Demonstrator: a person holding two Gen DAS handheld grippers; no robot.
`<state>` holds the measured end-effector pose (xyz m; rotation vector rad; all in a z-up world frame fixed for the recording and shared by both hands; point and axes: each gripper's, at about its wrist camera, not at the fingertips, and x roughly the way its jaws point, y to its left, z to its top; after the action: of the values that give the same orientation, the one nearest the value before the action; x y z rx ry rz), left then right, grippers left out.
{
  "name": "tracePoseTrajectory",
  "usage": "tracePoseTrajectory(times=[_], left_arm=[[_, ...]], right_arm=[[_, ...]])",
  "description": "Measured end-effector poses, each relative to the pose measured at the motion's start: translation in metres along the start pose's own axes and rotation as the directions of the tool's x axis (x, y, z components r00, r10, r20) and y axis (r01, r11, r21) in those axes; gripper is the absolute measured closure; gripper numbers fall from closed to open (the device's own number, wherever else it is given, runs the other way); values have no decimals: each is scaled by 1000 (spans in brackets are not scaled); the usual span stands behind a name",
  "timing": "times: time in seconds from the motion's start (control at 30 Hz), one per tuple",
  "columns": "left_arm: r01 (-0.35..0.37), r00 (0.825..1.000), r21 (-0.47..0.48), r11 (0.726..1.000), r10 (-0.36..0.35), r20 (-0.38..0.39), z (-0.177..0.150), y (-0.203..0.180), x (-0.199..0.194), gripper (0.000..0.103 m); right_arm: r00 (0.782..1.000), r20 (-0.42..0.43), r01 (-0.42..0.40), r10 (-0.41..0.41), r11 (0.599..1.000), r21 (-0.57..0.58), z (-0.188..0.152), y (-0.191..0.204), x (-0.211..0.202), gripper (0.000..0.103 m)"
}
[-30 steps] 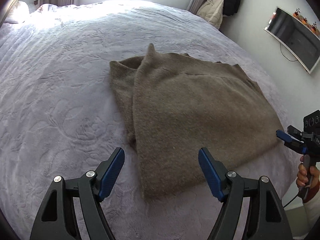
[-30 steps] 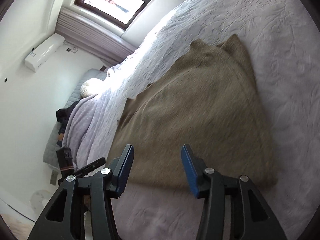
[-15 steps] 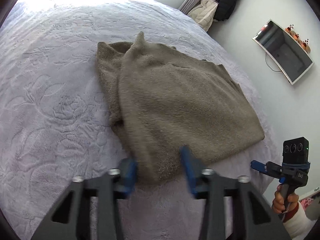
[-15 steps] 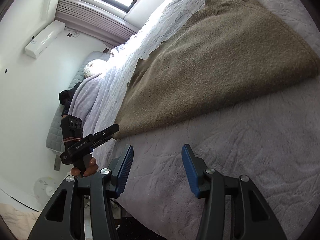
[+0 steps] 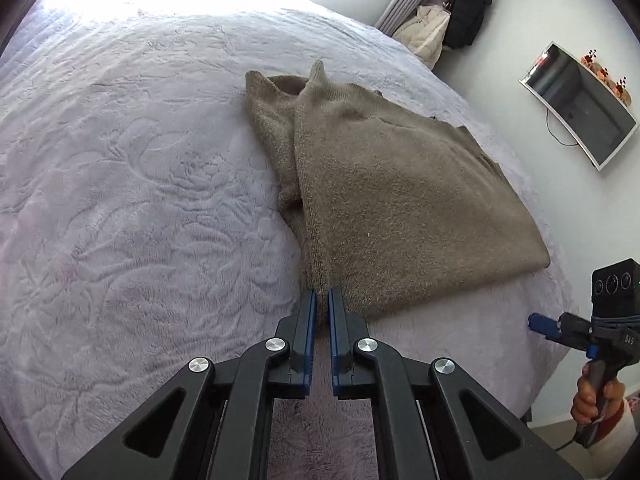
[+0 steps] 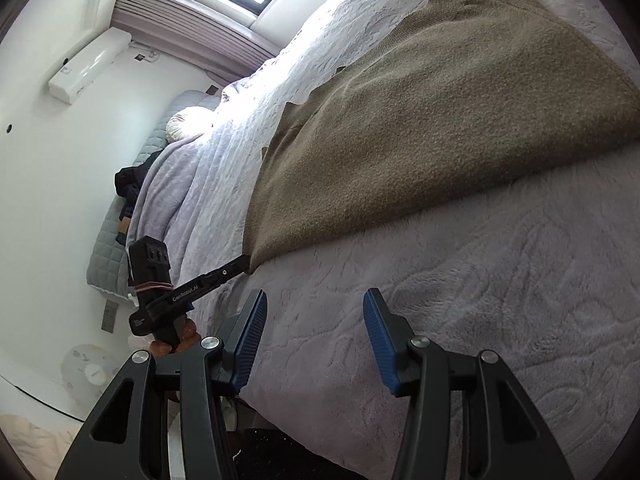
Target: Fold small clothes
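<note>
A brown knitted sweater (image 5: 400, 200) lies folded flat on the lilac bedspread (image 5: 140, 200). My left gripper (image 5: 322, 300) is shut on the sweater's near corner, with the knit edge pinched between the blue pads. The right wrist view shows the same sweater (image 6: 440, 120) and the left gripper (image 6: 244, 262) with its tip at that corner. My right gripper (image 6: 314, 320) is open over bare bedspread, short of the sweater's near edge, with nothing between its fingers. It also appears in the left wrist view as the right gripper (image 5: 538, 324), held by a hand beside the bed's edge.
A wall screen (image 5: 580, 112) and hanging bags (image 5: 464, 12) are beyond the bed's far corner. An air conditioner (image 6: 88, 64) and a window are on the far wall. A round fan (image 6: 88, 368) stands on the floor below the bed's edge.
My left gripper has moved forward and down to the sweater's near corner and closed on it. My right gripper has drawn back off the sweater, then held still, still open.
</note>
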<state>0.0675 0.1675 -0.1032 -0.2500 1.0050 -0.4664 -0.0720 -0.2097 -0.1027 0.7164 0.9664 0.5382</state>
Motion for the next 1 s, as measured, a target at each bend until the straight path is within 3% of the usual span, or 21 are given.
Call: tracePoseTrajectory(times=[0.1, 0.17, 0.23, 0.27, 0.3, 0.5, 0.63, 0.77, 0.87, 1.0], left_arm=[[-29, 999, -17, 999, 30, 29, -2, -1, -7, 96], [-57, 997, -40, 998, 59, 45, -5, 1, -13, 81], [-113, 988, -72, 991, 120, 97, -9, 4, -22, 15], [-117, 982, -84, 990, 128, 137, -11, 6, -28, 12], [-119, 978, -92, 989, 133, 162, -12, 7, -33, 13], [-239, 957, -132, 962, 257, 137, -26, 16, -42, 13], [-237, 954, -161, 958, 261, 150, -39, 20, -50, 13], [-240, 951, -172, 955, 267, 158, -46, 24, -56, 13], [-243, 949, -174, 954, 271, 159, -48, 25, -57, 12], [-265, 943, -168, 950, 292, 162, -51, 25, -55, 12]], right_arm=[[1000, -20, 17, -18, 1000, -21, -1, 7, 4, 49], [999, -40, 13, -14, 999, -30, 1, 12, 10, 46], [998, -57, 0, -3, 999, -40, 4, 19, 21, 42], [998, -67, -15, 12, 999, -42, 7, 23, 29, 42], [996, -79, -35, 32, 999, -42, 9, 27, 39, 42], [981, -132, -138, 142, 990, 41, 27, 52, 125, 42], [980, -120, -145, 159, 983, 117, 34, 59, 170, 42], [976, -87, -179, 201, 960, 213, 41, 56, 188, 43], [975, -106, -164, 194, 956, 245, 45, 59, 193, 95], [984, -114, -120, 133, 986, 117, 38, 76, 182, 95]])
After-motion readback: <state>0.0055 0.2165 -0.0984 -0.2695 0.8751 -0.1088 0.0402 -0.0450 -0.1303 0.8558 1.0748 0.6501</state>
